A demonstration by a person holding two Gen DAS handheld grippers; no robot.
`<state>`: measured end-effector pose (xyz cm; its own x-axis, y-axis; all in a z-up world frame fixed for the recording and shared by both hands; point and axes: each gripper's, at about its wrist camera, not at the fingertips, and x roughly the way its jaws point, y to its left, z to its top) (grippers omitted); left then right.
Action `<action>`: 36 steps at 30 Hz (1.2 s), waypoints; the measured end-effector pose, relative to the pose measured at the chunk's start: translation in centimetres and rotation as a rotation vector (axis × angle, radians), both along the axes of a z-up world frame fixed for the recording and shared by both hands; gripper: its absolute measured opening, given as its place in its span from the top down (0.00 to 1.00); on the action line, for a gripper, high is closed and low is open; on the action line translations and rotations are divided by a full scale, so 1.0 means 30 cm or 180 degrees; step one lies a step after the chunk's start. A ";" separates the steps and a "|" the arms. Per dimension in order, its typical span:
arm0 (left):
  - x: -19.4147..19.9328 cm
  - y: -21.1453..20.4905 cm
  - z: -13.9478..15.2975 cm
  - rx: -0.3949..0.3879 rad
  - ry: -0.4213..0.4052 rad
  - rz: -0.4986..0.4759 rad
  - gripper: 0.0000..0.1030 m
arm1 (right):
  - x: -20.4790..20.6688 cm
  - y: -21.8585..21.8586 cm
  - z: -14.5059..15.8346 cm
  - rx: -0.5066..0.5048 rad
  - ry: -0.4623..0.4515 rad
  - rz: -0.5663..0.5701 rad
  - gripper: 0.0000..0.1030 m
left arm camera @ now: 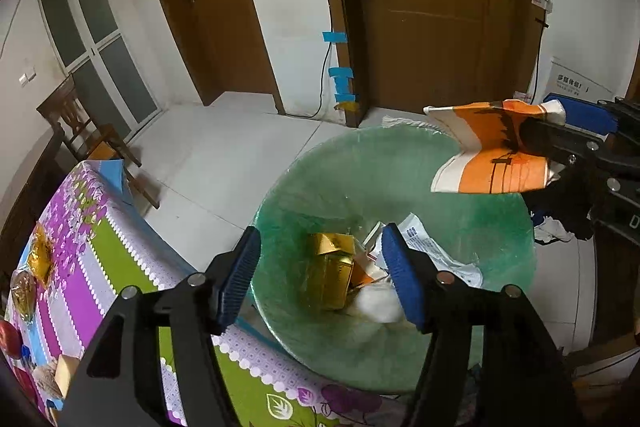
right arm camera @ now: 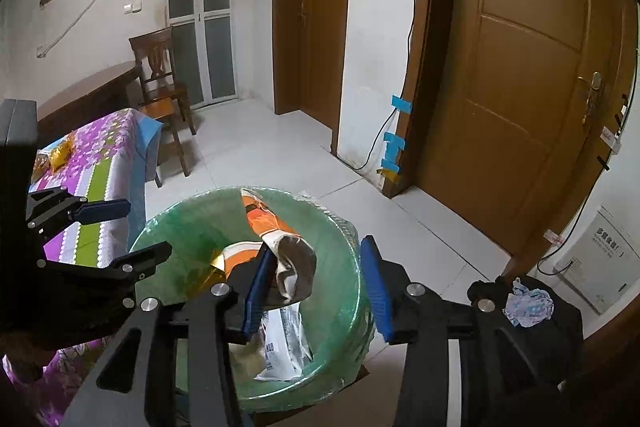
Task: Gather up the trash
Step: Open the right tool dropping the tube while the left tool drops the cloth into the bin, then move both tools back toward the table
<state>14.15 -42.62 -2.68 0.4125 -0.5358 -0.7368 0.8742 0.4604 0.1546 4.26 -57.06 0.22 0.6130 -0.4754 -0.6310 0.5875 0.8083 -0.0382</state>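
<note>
Release over the green-lined bin (right arm camera: 352, 267) suits the orange wrapper (right arm camera: 276, 227): right gripper (right arm camera: 316, 291) stands apart, wrapper clinging to one pad; left gripper (left arm camera: 320, 275) gapes empty, so a small shake should free it

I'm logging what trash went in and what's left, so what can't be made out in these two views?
- Bottom of the green-lined bin: gold box and printed wrapper cover it in both views.
- Table items, left wrist view: cut off at the frame edge.
- Orange wrapper, right wrist view: whether the right gripper pads touch it is unclear.
</note>
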 end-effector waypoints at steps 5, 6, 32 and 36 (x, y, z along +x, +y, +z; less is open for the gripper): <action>-0.006 0.004 0.002 -0.0003 -0.0011 -0.0024 0.41 | -0.002 -0.007 0.003 0.0024 0.0002 0.0001 0.57; -0.008 0.005 -0.001 0.0001 -0.0011 -0.0019 0.41 | 0.002 -0.005 0.002 0.0038 0.0000 0.0016 0.57; -0.008 0.028 -0.024 0.0031 -0.0017 0.0076 0.41 | -0.014 -0.011 -0.009 0.0264 -0.0237 0.0015 0.33; -0.007 0.050 -0.020 0.0006 -0.0052 0.0142 0.41 | -0.025 0.021 -0.004 -0.0071 -0.0214 -0.0116 0.27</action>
<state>13.95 -41.13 -3.29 0.4478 -0.5153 -0.7307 0.8501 0.4985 0.1695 3.52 -56.44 0.09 0.6357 -0.5118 -0.5779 0.6185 0.7857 -0.0154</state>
